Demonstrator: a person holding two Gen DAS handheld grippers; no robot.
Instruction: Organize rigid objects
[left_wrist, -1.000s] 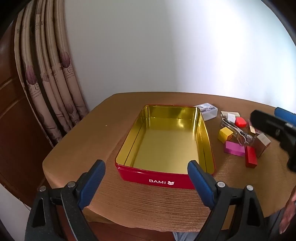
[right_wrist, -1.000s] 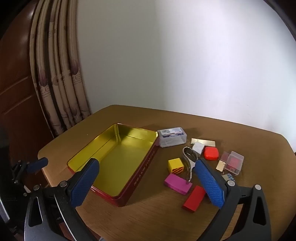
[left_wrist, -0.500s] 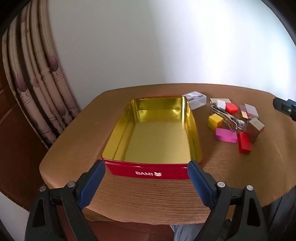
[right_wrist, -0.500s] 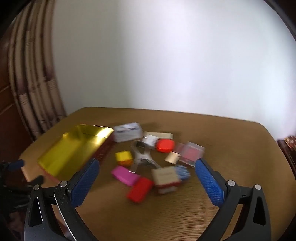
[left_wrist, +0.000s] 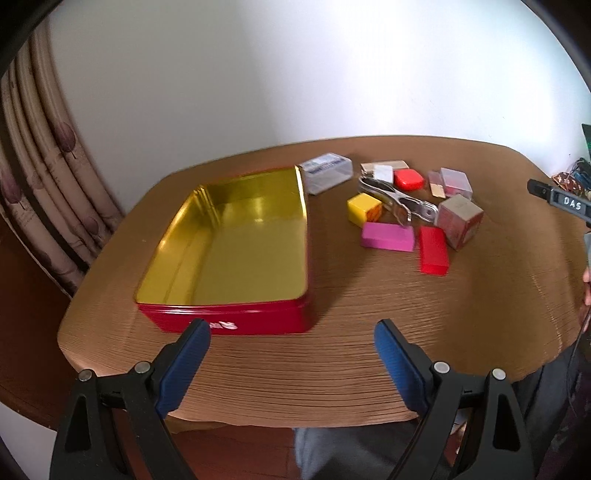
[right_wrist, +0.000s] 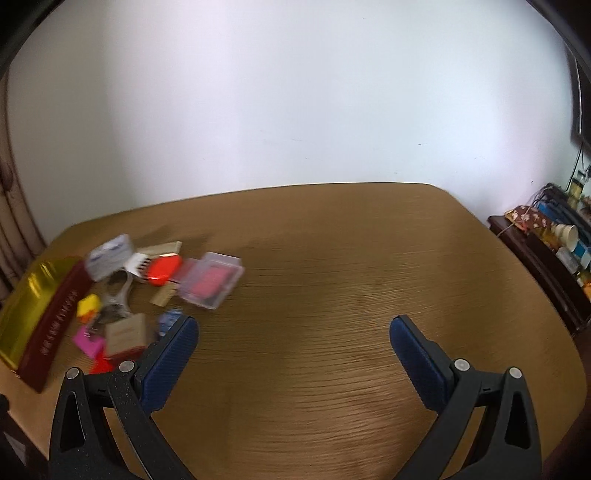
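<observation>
An open red tin with a gold inside (left_wrist: 236, 236) sits on the round wooden table (left_wrist: 369, 314), empty. To its right lies a cluster of small items: a clear box (left_wrist: 325, 172), a yellow cube (left_wrist: 364, 208), a metal clip (left_wrist: 397, 201), a pink block (left_wrist: 387, 237), a red block (left_wrist: 433, 250) and a tan cube (left_wrist: 459, 220). My left gripper (left_wrist: 291, 345) is open and empty above the table's near edge. My right gripper (right_wrist: 293, 341) is open and empty over bare table, right of the blurred cluster (right_wrist: 155, 280) and tin (right_wrist: 40, 314).
A curtain (left_wrist: 44, 177) hangs at the left, a white wall stands behind the table. A dark side cabinet with clutter (right_wrist: 554, 251) stands at the far right. The right half of the table (right_wrist: 369, 295) is bare wood.
Both views have swung to the right. The tin now sits left in the left wrist view, and the right gripper has moved right, away from the cluster, over bare table.
</observation>
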